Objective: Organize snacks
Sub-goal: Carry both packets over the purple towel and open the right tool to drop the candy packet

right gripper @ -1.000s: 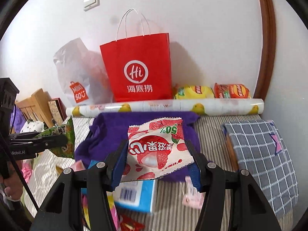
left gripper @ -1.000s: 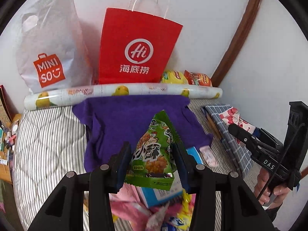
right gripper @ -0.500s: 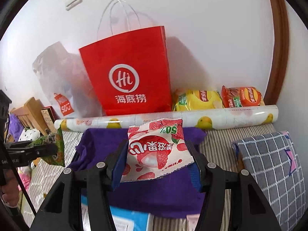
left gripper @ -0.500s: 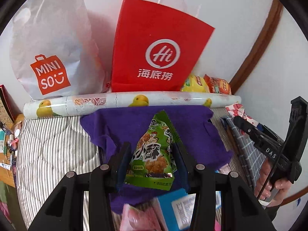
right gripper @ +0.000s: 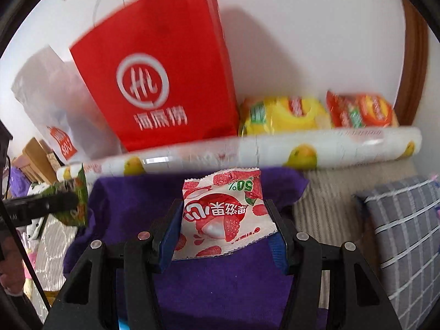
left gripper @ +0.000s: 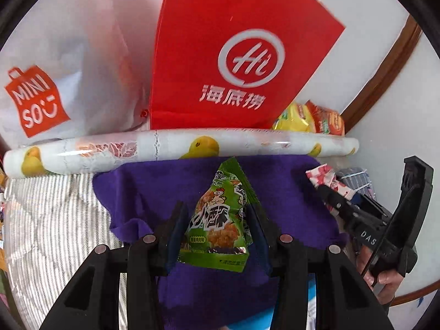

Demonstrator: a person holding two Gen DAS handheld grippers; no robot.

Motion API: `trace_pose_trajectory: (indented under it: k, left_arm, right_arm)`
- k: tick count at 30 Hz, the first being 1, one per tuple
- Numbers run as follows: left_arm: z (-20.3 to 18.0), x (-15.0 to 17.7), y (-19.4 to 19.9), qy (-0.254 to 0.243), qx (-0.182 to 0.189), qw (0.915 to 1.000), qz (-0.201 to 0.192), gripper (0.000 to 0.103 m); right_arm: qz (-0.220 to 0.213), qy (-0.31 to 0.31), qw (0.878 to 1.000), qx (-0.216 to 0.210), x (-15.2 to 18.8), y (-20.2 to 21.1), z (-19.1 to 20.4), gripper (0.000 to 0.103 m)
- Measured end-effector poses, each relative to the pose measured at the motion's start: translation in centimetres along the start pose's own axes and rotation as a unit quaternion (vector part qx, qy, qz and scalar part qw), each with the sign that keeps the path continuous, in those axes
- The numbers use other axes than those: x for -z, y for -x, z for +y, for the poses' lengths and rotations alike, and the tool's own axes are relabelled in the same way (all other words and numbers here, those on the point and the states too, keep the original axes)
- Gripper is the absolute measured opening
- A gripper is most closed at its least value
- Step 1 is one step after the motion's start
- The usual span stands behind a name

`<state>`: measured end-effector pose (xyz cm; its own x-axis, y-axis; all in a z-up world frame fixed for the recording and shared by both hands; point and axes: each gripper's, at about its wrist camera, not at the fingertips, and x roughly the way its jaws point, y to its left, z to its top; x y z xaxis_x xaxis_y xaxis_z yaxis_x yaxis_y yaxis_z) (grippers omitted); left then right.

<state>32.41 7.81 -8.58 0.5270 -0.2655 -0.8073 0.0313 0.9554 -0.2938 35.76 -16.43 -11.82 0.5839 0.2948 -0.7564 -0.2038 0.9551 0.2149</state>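
My left gripper is shut on a green snack packet and holds it above a purple cloth. My right gripper is shut on a red-and-white strawberry packet above the same cloth. A red paper bag stands against the wall straight ahead; it also shows in the right wrist view. The right gripper shows at the right of the left wrist view, and the left gripper at the left of the right wrist view.
A white MINISO bag stands left of the red bag. A duck-print roll lies across in front of both bags. A yellow and an orange chip bag lie behind it. A grey checked cushion lies at right.
Both grippers have moved forward toward the red bag with their packets held. The bags and roll now look larger and closer, and the loose snacks below have left view.
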Motion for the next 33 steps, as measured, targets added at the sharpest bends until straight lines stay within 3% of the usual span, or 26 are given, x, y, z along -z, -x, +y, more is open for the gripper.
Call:
trace_pose_trajectory:
  k: [14, 27, 33]
  left_arm:
    - [2.2, 0.8, -5.0, 0.025, 0.015, 0.998, 0.056, 0.043]
    - [2.0, 0.7, -6.0, 0.024, 0.016, 0.9975, 0.065, 0.043]
    - [1.7, 0.7, -6.6, 0.023, 0.012, 0.9972, 0.071, 0.043]
  right_arm:
    - [0.046, -0.003, 0.999, 0.014, 2.0, -4.4, -0.6, 0.057]
    - [0.058, 0.013, 0.998, 0.012, 2.7, -5.1, -0.1, 0.058]
    - [0.031, 0.022, 0.999, 0.003, 2.4, -3.7, 0.3, 0.079]
